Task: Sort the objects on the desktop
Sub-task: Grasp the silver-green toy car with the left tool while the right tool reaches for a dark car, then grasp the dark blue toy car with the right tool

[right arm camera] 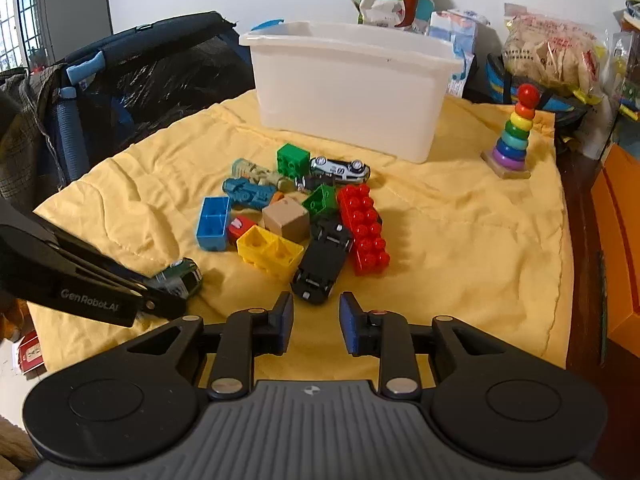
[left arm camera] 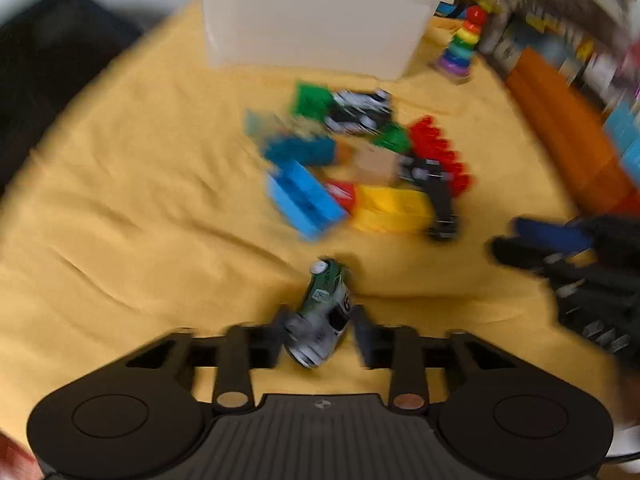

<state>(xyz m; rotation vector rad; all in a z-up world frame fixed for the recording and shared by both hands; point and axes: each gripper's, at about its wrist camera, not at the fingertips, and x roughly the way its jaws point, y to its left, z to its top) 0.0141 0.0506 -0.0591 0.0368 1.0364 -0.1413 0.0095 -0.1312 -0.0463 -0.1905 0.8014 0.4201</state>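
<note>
A yellow cloth (right arm camera: 460, 232) covers the work surface. One white plastic bin (right arm camera: 348, 92) stands at its far edge, interior not visible to me. One rainbow ring stacker (right arm camera: 512, 136) stands to the bin's right, well apart from the toy pile.

The pile lies in front of the bin. Bricks counted: one long red (right arm camera: 364, 230), one yellow (right arm camera: 270, 252), one blue (right arm camera: 213, 222), two green (right arm camera: 293, 159); plus one tan cube (right arm camera: 286, 220). Cars counted in the pile: one black (right arm camera: 322, 260), upside down; one white and black (right arm camera: 340, 169); one blue (right arm camera: 248, 193). Other pieces there I cannot identify.

A separate green and white toy car (left arm camera: 324, 312) lies on the cloth on the near left of the pile. My left gripper (left arm camera: 318, 332) straddles it; blur prevents me confirming that the pads press on it.

My right gripper (right arm camera: 316, 320) hangs just short of the black car, fingers parted, nothing between them.
</note>
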